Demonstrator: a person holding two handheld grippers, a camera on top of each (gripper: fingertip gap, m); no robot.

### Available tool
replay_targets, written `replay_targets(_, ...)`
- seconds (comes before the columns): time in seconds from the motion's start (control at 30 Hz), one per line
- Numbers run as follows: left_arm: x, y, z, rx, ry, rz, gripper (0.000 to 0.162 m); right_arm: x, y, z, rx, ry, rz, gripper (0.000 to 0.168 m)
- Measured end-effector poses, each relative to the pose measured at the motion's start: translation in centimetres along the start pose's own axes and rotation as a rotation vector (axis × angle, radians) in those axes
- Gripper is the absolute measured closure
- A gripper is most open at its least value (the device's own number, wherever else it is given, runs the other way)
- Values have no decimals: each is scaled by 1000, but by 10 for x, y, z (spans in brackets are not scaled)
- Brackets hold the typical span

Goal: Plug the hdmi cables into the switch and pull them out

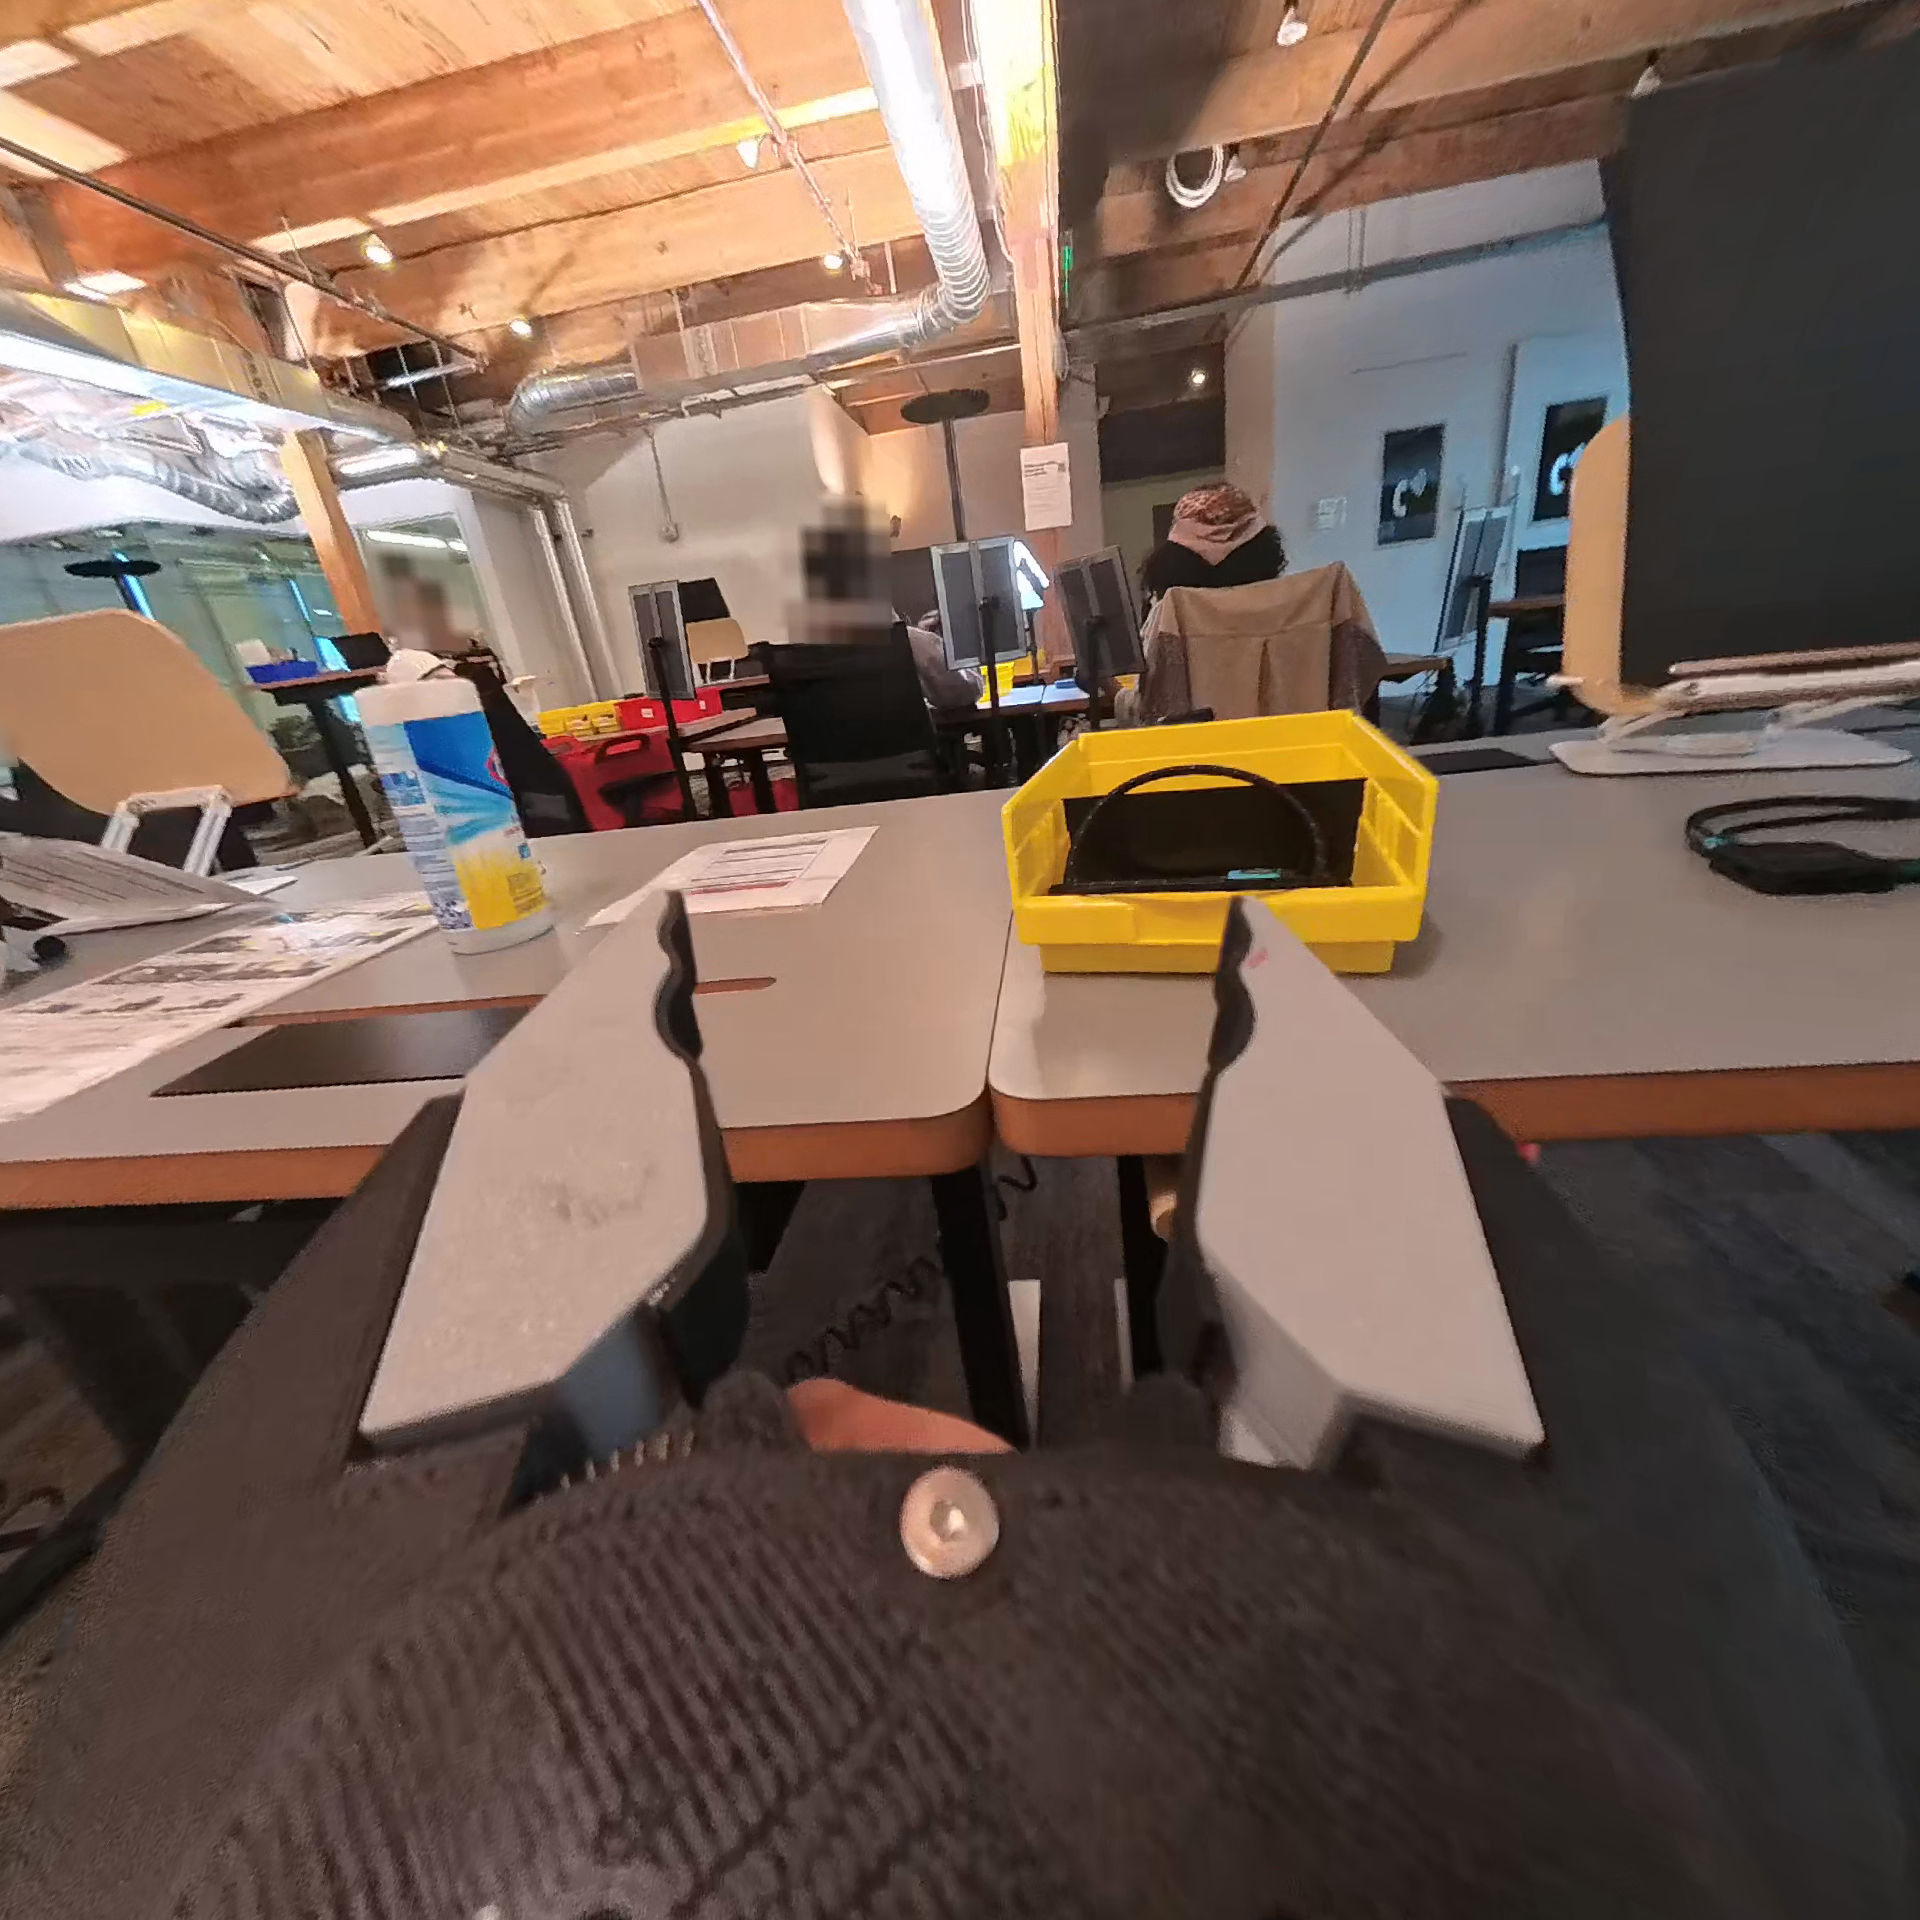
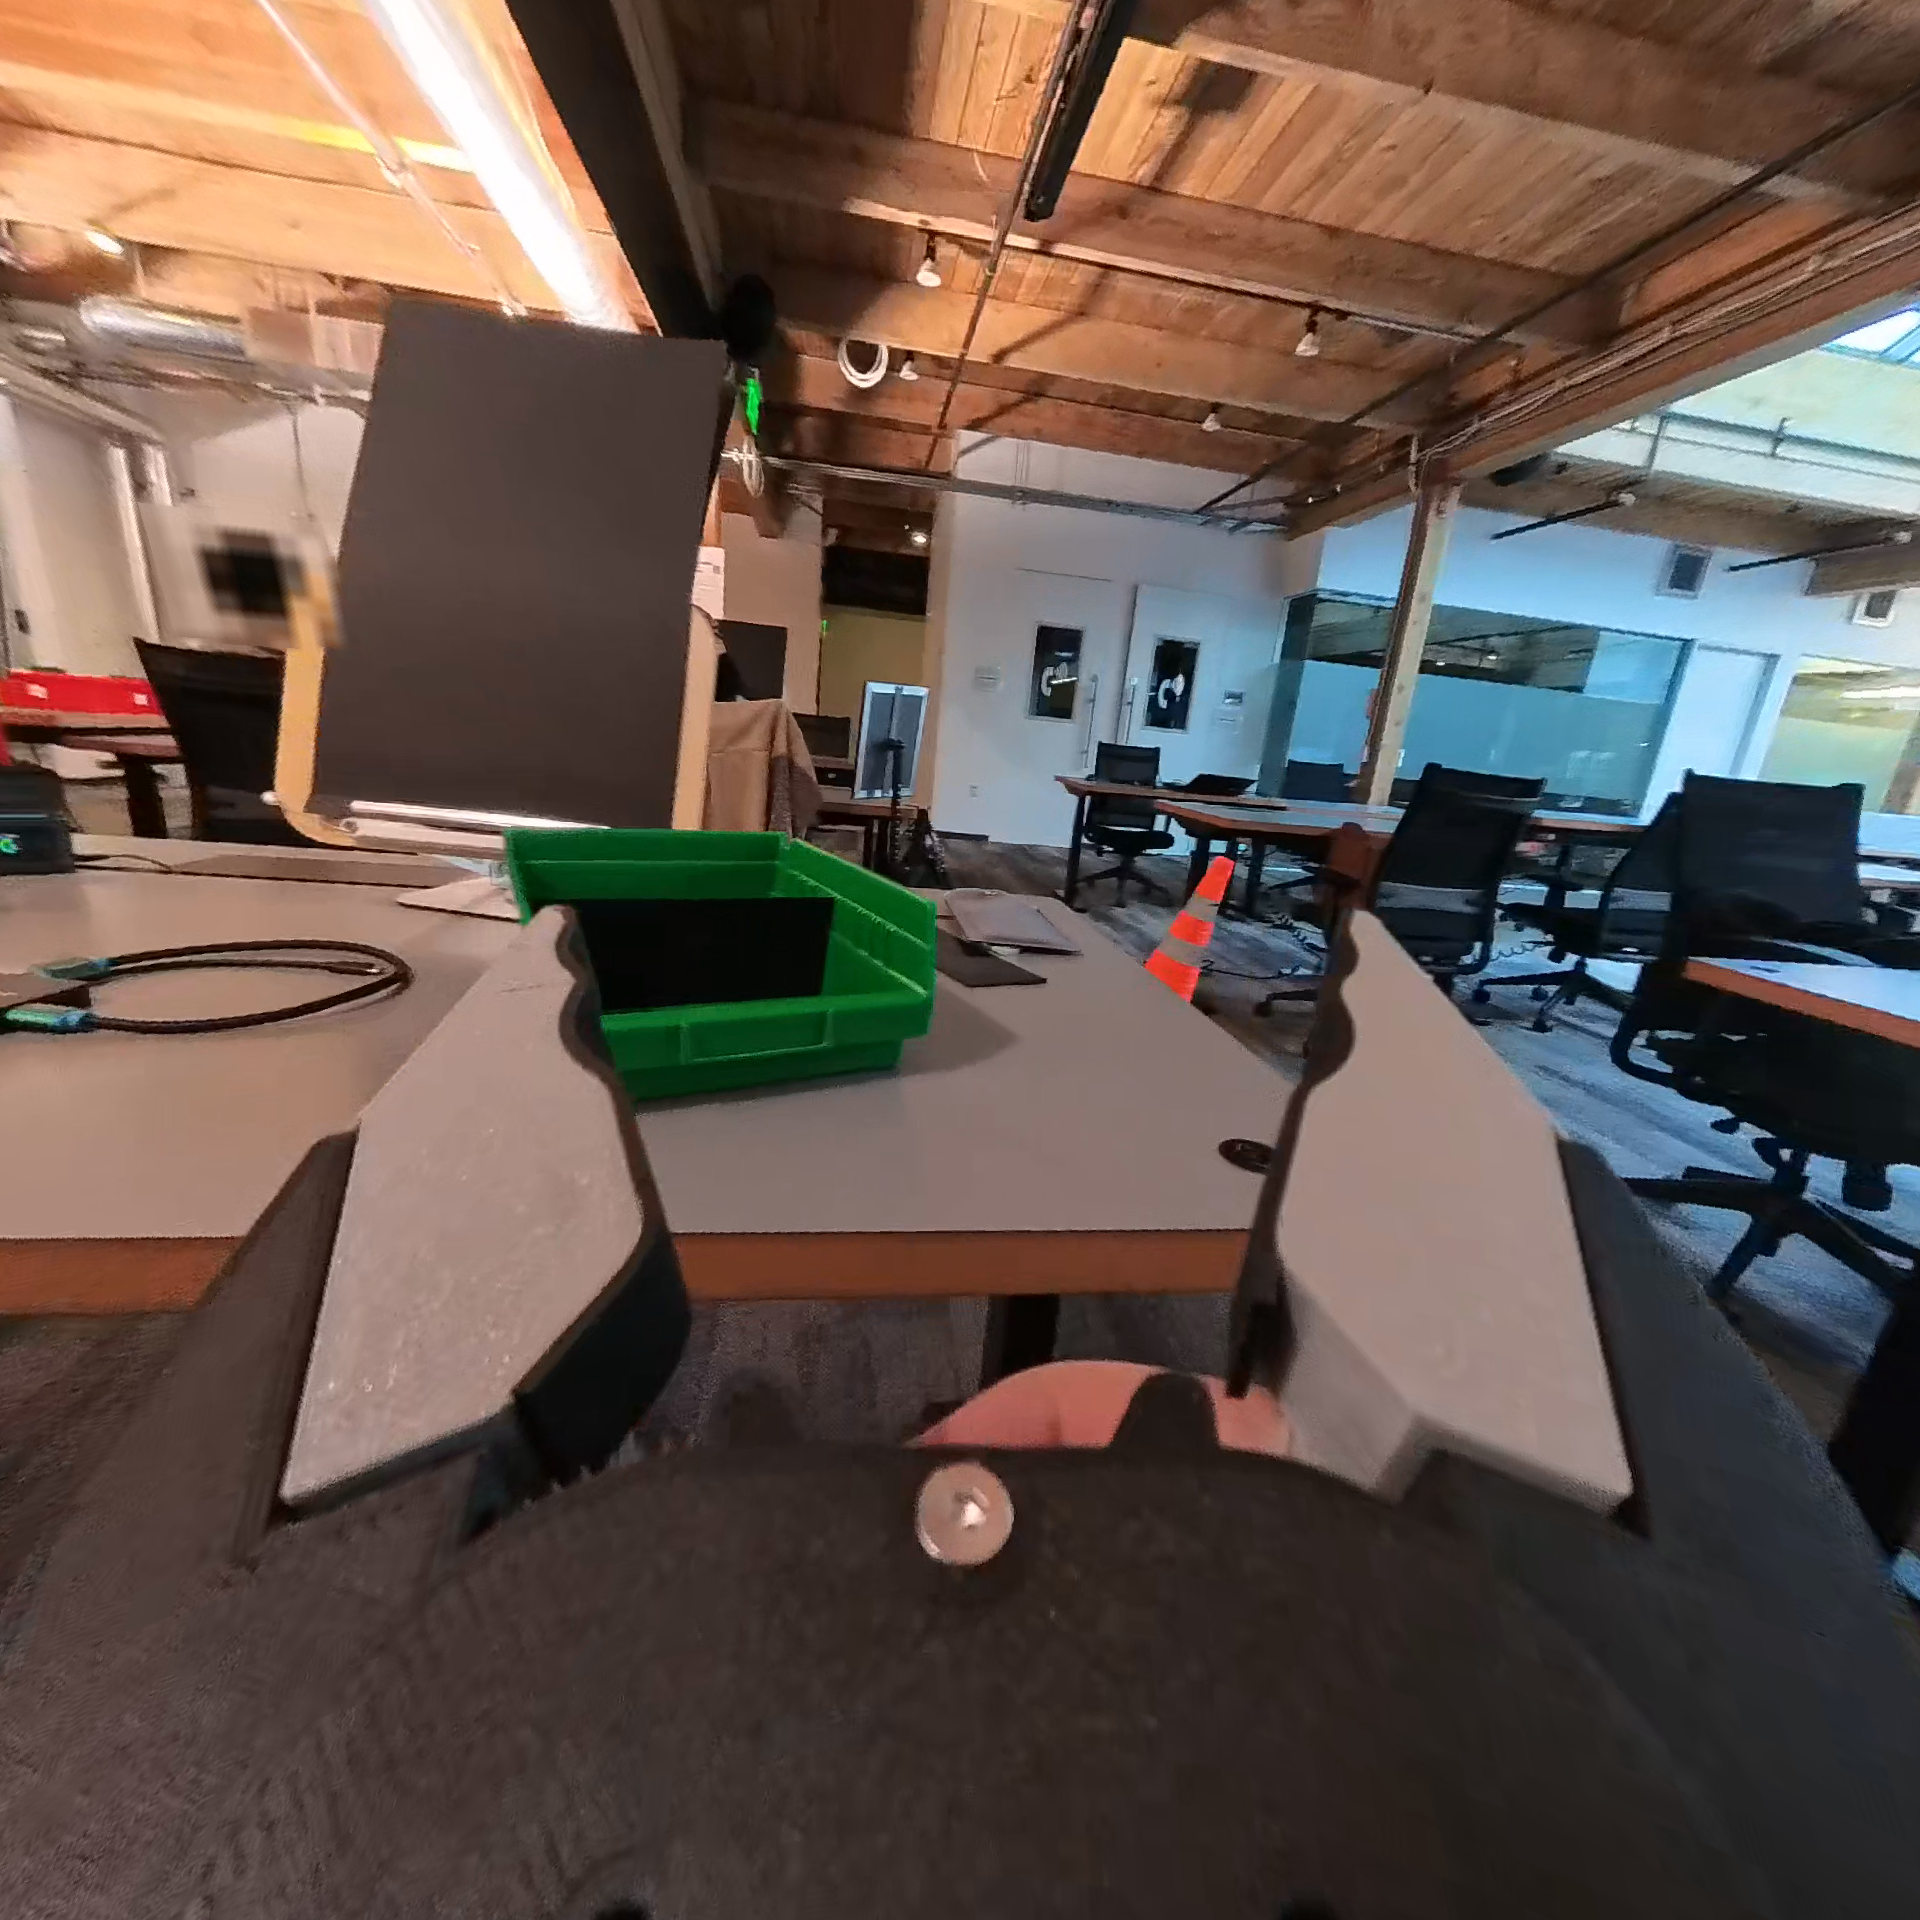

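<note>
Left gripper (image 1: 951, 940): grey flat fingers (image 1: 582, 1174) spread wide, nothing between them, touching nothing. Held level off the near edge of the grey-topped, wood-edged table (image 1: 831, 1049), pointing toward 12 o'clock, tips over the seam between two tabletops.

Yellow plastic bin (image 1: 1221, 920) at 1 o'clock, just past the right fingertip, holding a coiled black braided HDMI cable (image 1: 1195, 779) with a teal plug end; black card stands behind it inside the bin. Second coil of black cable with teal ends (image 1: 1803, 836) on the table at 2 o'clock, lying by a dark flat item there, too blurred to identify. White wipes canister with blue-yellow label (image 1: 457, 821) at 10 o'clock, printed sheets near it.

Right gripper (image 2: 951, 982): grey fingers (image 2: 488, 1164) likewise wide apart, empty, no contact. Level, off the table edge, pointing at 12 o'clock. Green plastic bin (image 2: 769, 1023) at 11 o'clock, partly behind the left finger, black card inside. Same loose cable at 9 o'clock. Orange traffic cone (image 2: 1190, 930) on the floor at 1 o'clock.
</note>
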State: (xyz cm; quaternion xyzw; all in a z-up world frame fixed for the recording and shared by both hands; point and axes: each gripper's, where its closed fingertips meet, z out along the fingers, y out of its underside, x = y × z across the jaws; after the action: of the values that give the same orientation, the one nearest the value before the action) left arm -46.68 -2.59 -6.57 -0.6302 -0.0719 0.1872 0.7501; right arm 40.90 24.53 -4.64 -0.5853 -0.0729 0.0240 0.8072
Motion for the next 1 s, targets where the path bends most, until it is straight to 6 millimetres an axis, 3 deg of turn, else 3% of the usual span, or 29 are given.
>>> replay_targets(0.13,1,0,2,-13,8,3,63,-20,5,1,1,-124,58,39)
replay_targets(0.27,3,6,3,-27,18,9,63,-45,-3,-1,62,-358,249,37)
replay_targets(0.37,6,13,1,-41,33,19,63,-41,-6,-4,147,-375,259,35)
replay_targets(0.53,2,26,-5,-77,42,-11,62,-32,22,-2,99,-367,262,29)
replay_targets(1.0,-3,32,-5,-85,40,-66,63,-26,55,-2,67,-374,309,30)
